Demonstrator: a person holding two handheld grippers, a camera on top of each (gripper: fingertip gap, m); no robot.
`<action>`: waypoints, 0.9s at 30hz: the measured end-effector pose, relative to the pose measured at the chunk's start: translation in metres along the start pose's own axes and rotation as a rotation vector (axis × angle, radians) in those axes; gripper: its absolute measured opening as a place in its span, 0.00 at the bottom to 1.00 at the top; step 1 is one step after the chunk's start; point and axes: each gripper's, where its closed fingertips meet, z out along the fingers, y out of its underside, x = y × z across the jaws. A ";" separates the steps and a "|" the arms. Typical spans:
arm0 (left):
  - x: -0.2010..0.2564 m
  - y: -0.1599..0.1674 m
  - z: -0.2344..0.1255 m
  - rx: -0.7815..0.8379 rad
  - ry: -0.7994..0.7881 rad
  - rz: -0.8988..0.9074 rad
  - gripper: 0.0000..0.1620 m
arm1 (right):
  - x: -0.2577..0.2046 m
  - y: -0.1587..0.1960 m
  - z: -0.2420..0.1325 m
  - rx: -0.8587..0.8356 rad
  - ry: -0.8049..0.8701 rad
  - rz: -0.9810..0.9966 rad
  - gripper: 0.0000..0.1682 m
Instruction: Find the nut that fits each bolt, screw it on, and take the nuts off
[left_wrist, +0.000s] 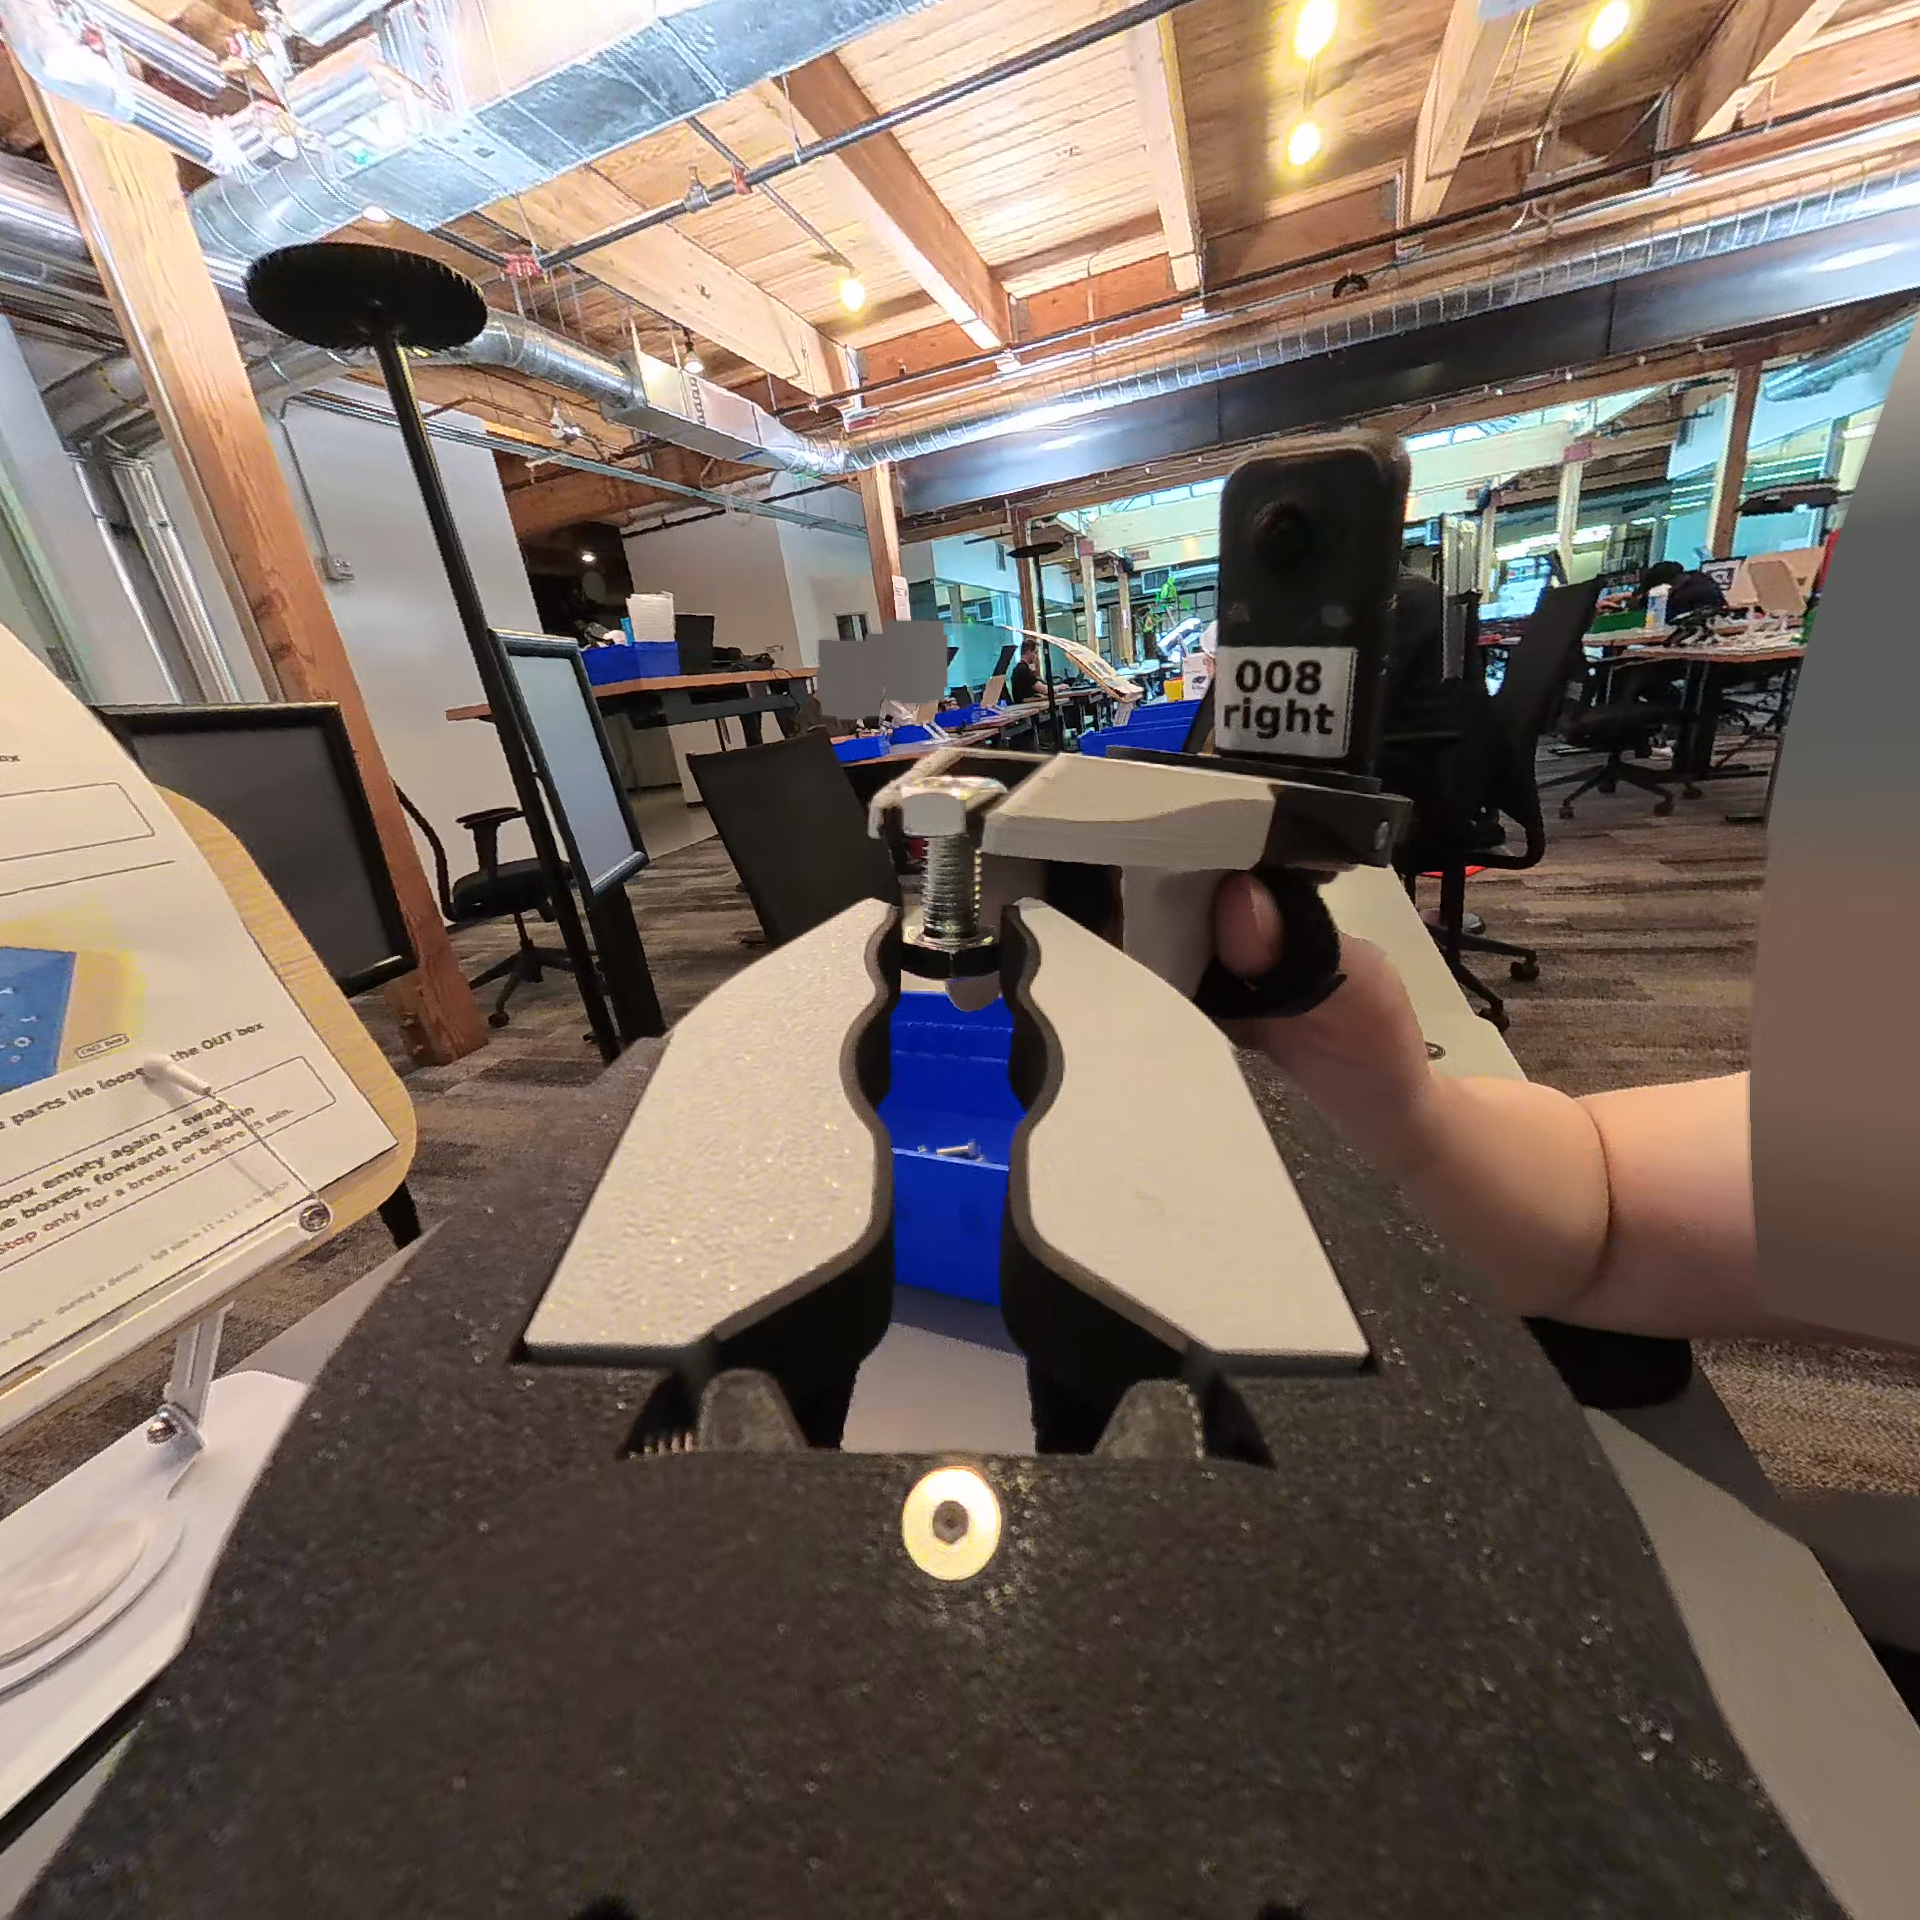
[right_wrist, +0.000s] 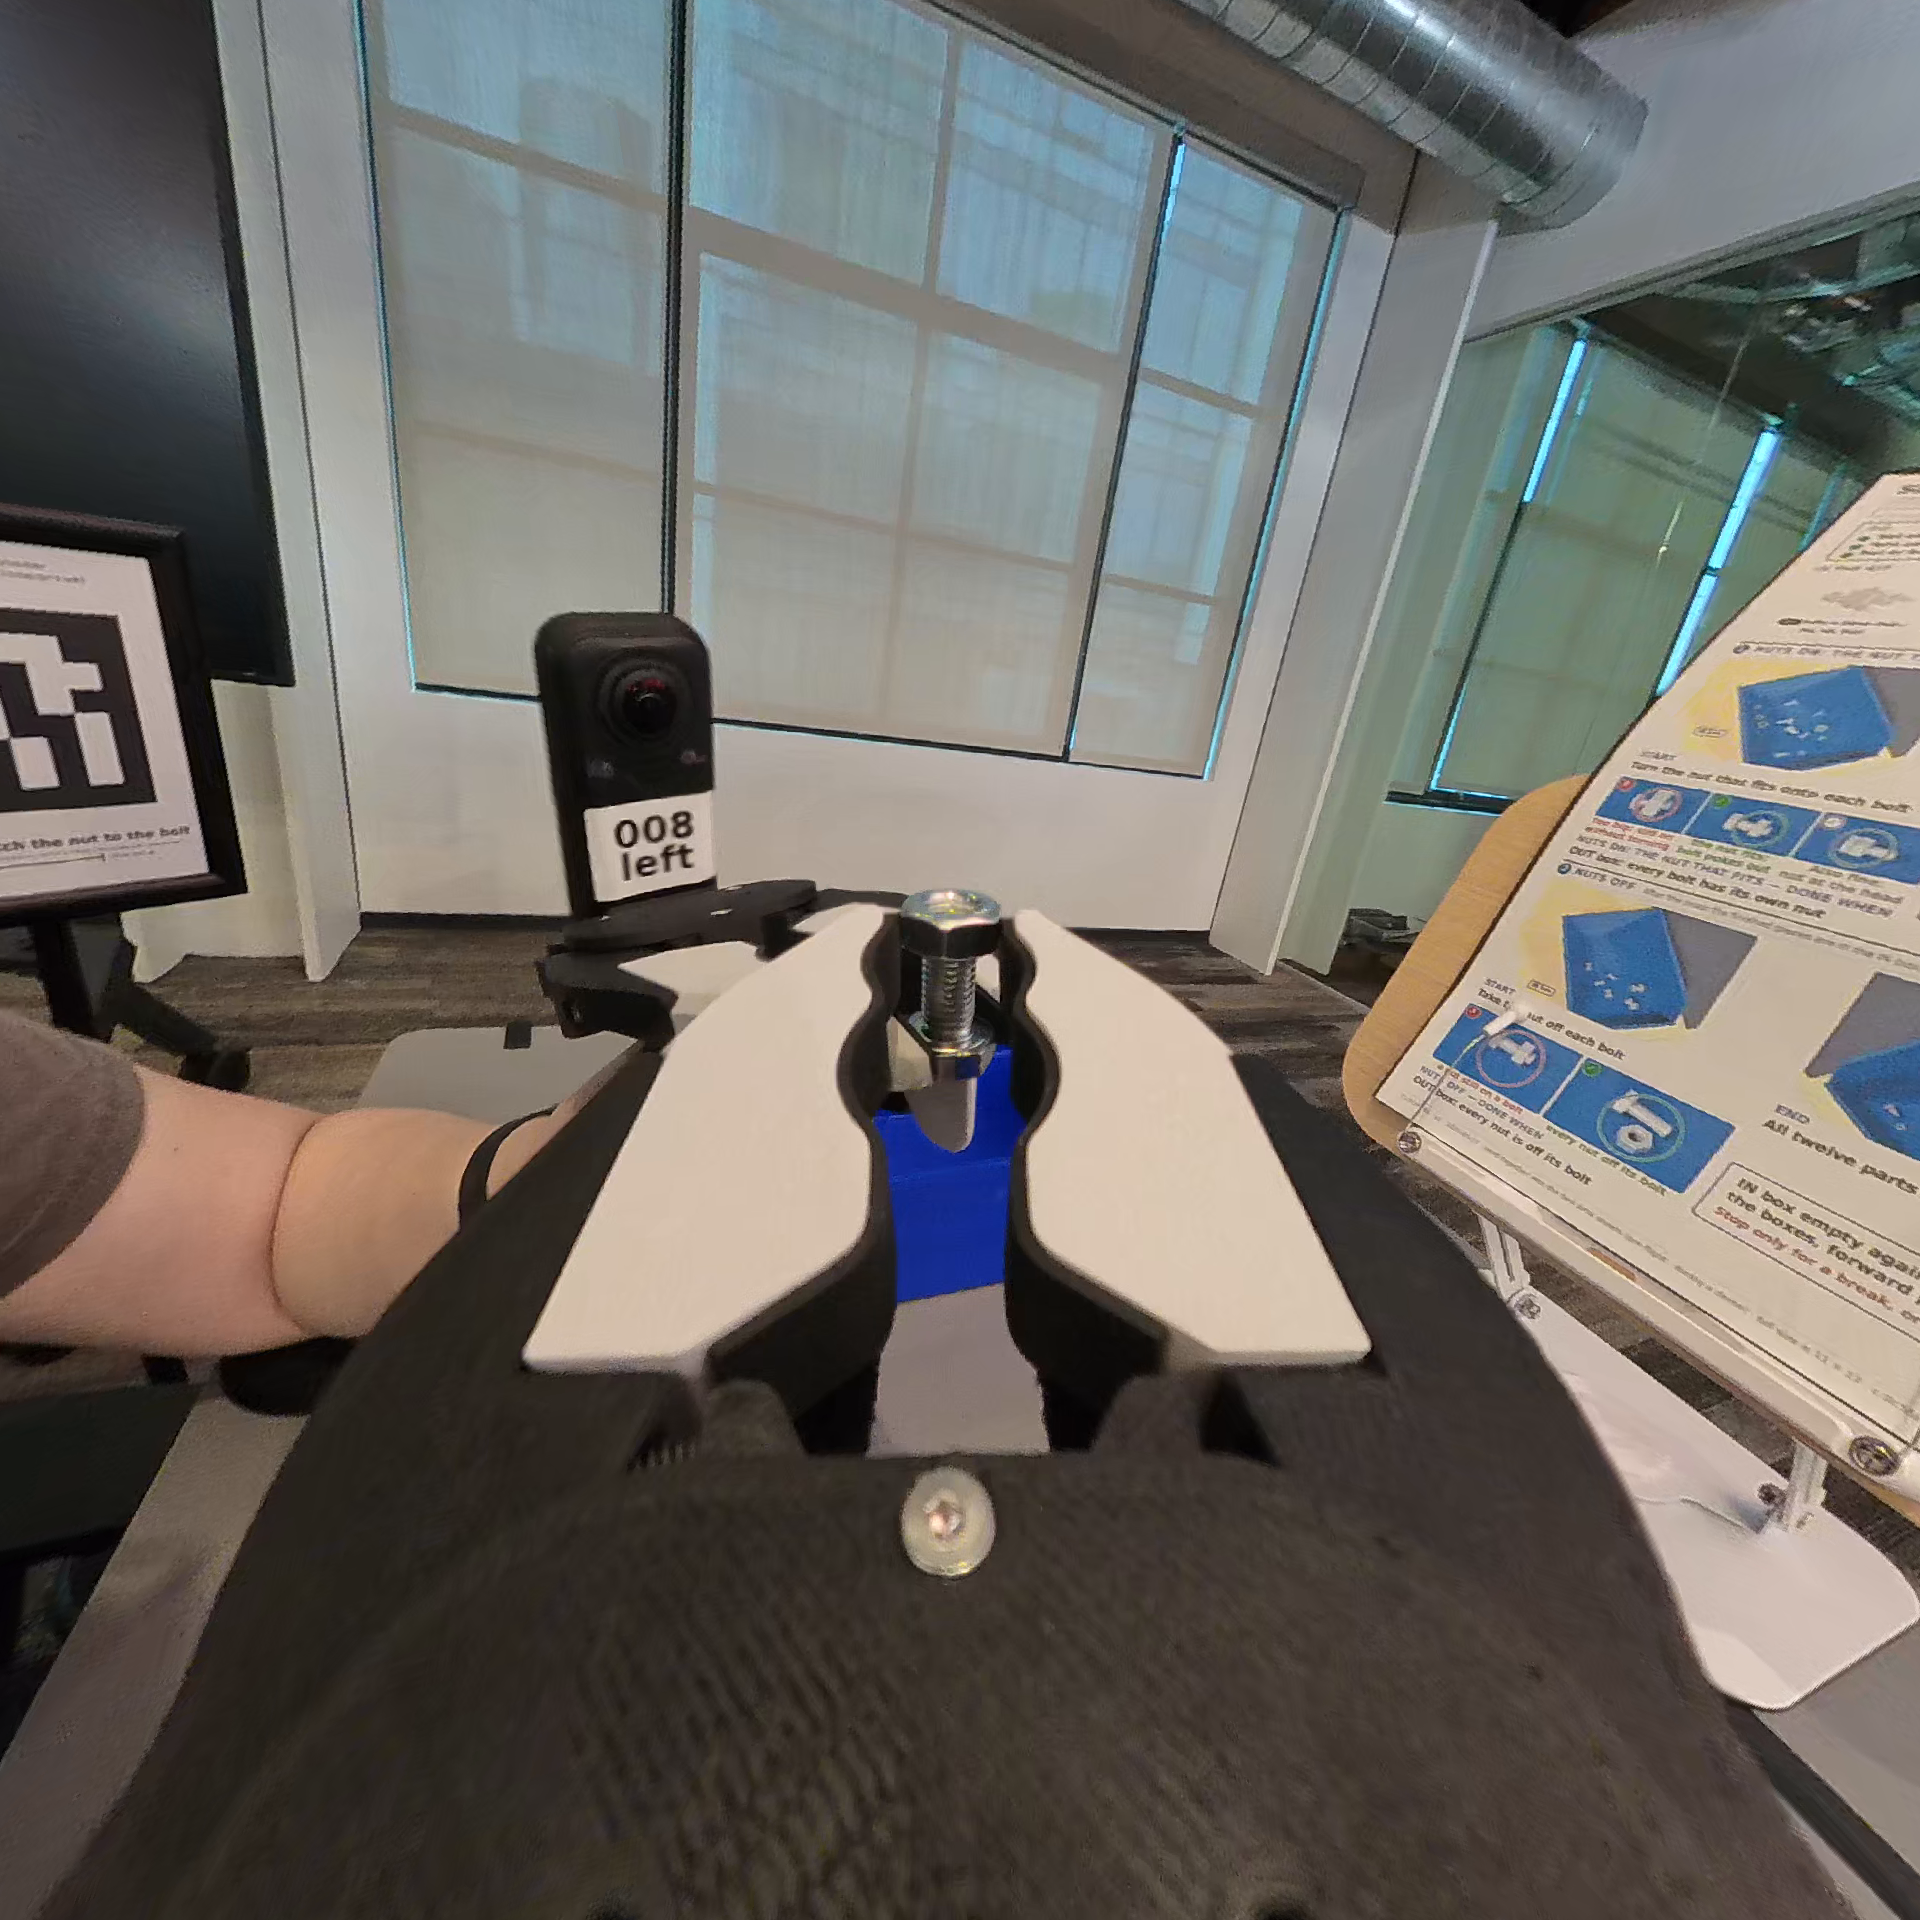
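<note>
A silver hex bolt (left_wrist: 940, 873) hangs upright, head on top, between the two grippers. In the left wrist view, my left gripper (left_wrist: 945, 940) is shut on a silver nut (left_wrist: 943, 943) that sits on the lower end of the bolt's thread. My right gripper (left_wrist: 935, 802) comes in from the right and is shut on the bolt's head. In the right wrist view, my right gripper (right_wrist: 948, 930) clamps the bolt head (right_wrist: 948, 920), and the nut (right_wrist: 951, 1060) sits below it between the left gripper's fingertips (right_wrist: 948, 1107).
A blue bin (left_wrist: 940, 1236) stands on the table below the grippers, with a small bolt (left_wrist: 951, 1148) inside; it also shows in the right wrist view (right_wrist: 940, 1216). An instruction sheet on a tilted stand (right_wrist: 1714, 987) is close beside it. Office chairs stand beyond.
</note>
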 end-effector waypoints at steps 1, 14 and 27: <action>0.001 0.000 0.000 -0.001 0.018 -0.007 0.11 | -0.001 0.000 0.000 -0.007 -0.020 -0.006 0.11; 0.065 0.002 -0.003 -0.044 0.525 -0.232 0.11 | -0.047 -0.021 -0.041 0.185 -0.907 0.470 0.11; 0.054 -0.002 -0.007 -0.093 0.447 -0.117 0.11 | 0.201 0.119 -0.210 -0.895 0.283 0.091 0.11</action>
